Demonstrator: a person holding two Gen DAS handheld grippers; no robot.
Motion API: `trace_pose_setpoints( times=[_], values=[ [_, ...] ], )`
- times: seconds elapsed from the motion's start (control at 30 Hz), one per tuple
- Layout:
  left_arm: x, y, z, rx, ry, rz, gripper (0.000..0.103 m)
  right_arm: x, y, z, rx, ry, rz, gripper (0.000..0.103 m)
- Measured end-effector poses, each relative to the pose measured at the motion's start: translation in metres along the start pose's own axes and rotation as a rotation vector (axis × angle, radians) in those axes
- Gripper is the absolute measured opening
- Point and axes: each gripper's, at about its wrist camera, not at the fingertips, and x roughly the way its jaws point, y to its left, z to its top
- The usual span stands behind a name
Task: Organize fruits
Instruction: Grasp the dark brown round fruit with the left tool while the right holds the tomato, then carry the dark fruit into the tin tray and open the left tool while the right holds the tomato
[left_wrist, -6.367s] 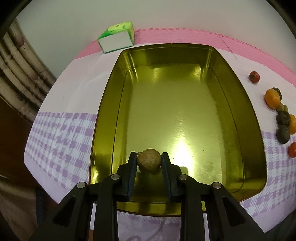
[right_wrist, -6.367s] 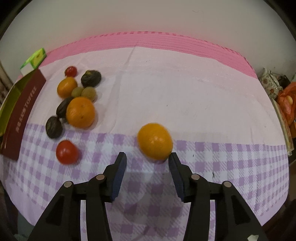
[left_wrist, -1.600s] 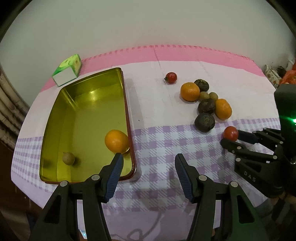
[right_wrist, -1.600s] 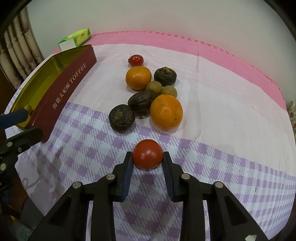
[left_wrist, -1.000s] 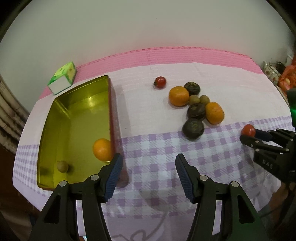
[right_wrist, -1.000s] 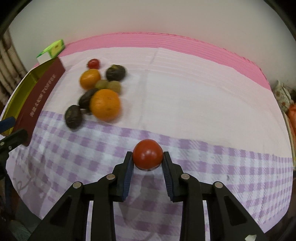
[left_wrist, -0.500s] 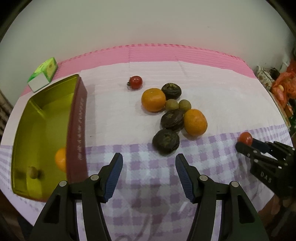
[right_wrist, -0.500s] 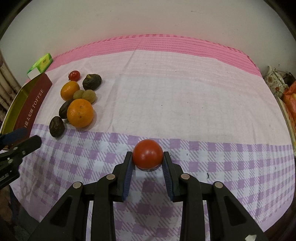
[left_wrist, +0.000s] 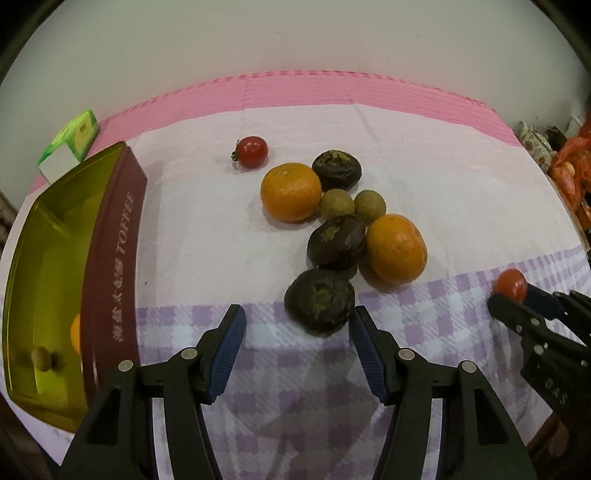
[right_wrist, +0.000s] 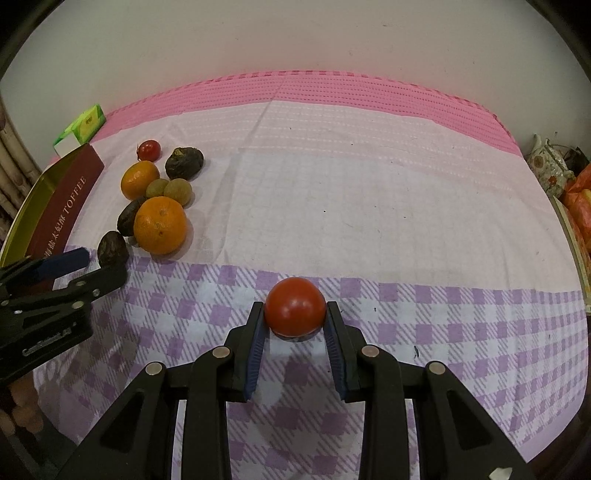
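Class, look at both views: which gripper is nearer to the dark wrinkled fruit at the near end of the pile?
Left. The left gripper hovers open just before that dark fruit; the right gripper, shut on a tomato, sits well aside.

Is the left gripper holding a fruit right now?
No, the left gripper is open and empty, with a dark fruit just beyond its fingertips.
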Motion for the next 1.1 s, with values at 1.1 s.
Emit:
trace_pose_setpoints(
  times=[1.1],
  values=[
    [-0.019, 0.006, -0.01, 0.032, -0.024, -0.007, 0.037, 0.001, 0.005, 0.0, -0.007, -0.007, -0.037, 0.03]
  ],
)
